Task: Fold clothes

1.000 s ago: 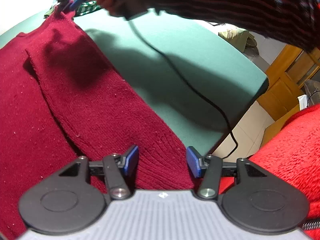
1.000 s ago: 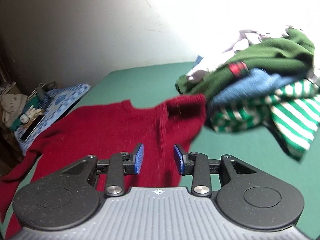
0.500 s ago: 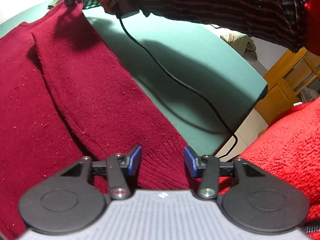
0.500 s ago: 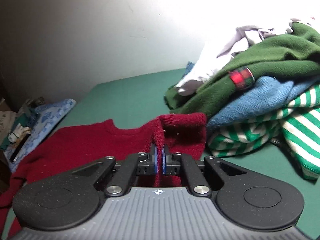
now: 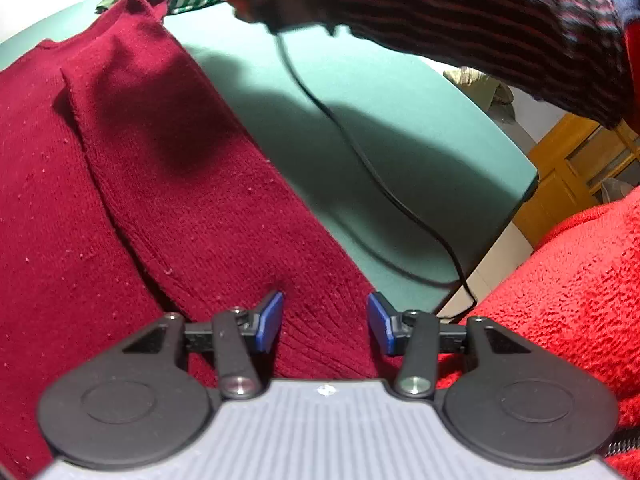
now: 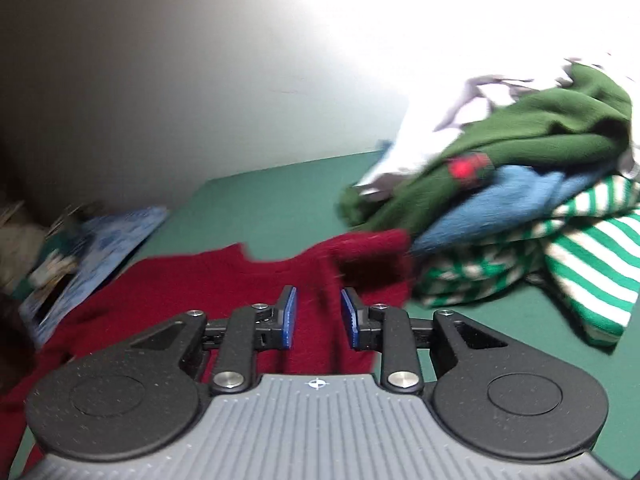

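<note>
While rt hand-held gripper (image 6: 316,316) opens, red sweater (image 6: 224,280) lies beneath, unpinched.

A dark red knitted sweater (image 5: 192,184) is laid flat on the green table (image 5: 360,112). One side panel is folded inward over the body, forming a straight lengthwise edge. The ribbed hem is positioned nearest.
</note>
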The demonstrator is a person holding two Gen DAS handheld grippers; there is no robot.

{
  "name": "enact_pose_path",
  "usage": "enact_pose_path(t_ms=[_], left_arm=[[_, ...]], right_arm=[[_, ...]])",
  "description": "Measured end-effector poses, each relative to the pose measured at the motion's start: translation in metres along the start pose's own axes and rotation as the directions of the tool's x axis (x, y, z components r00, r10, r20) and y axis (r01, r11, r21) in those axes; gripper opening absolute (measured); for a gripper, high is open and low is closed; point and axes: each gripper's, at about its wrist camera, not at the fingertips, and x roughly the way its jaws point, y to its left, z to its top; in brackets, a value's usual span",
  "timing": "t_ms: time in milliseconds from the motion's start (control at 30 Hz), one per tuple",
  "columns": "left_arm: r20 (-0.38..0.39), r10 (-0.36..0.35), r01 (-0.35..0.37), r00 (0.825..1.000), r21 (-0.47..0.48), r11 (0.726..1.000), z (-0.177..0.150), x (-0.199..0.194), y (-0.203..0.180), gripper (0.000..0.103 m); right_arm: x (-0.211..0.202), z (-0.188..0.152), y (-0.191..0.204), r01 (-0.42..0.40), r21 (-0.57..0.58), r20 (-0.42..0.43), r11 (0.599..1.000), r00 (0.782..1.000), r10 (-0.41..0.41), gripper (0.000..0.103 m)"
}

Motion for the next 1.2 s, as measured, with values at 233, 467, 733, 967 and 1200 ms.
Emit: enact_pose_path(t_ms=[233, 467, 733, 967, 1200], left_arm=[[-0.013, 0.004, -0.003, 1.000, 0.028, 1.000, 0.002, 0.001, -0.005, 0.055], [-0.005, 0.014, -0.014, 1.000, 0.033, 0.999, -0.002, 0.000, -0.008, 0.055], [-0.002, 0.017, -0.017, 1.000, 0.024, 1.000, -0.002, 0.000, -0.007, 0.058], [-0.002, 0.026, -0.026, 1.000, 0.011, 1.000, -0.001, 0.000, -0.009, 0.061], [-0.007, 0.052, -0.052, 0.999, 0.029, 0.998, 0.004, 0.003, -0.020, 0.066]], right_arm=[[0.027, -0.027, 0.024, 0.000, -0.167, -0.153, 0.986, 0.988, -0.026, 0.018], [0.067, 0.009, -0.024, 0.103, -0.028, -0.122, 0.994, 0.987, -0.106, 0.000], [0.074, 0.018, -0.023, 0.144, -0.043, -0.127, 0.989, 0.981, -0.148, 0.000], [-0.002, -0.024, 0.024, -0.055, -0.126, -0.232, 0.991, 0.972, 0.025, 0.014], [-0.053, -0.093, 0.063, -0.115, -0.171, -0.320, 0.978, 0.946, 0.055, 0.019]])
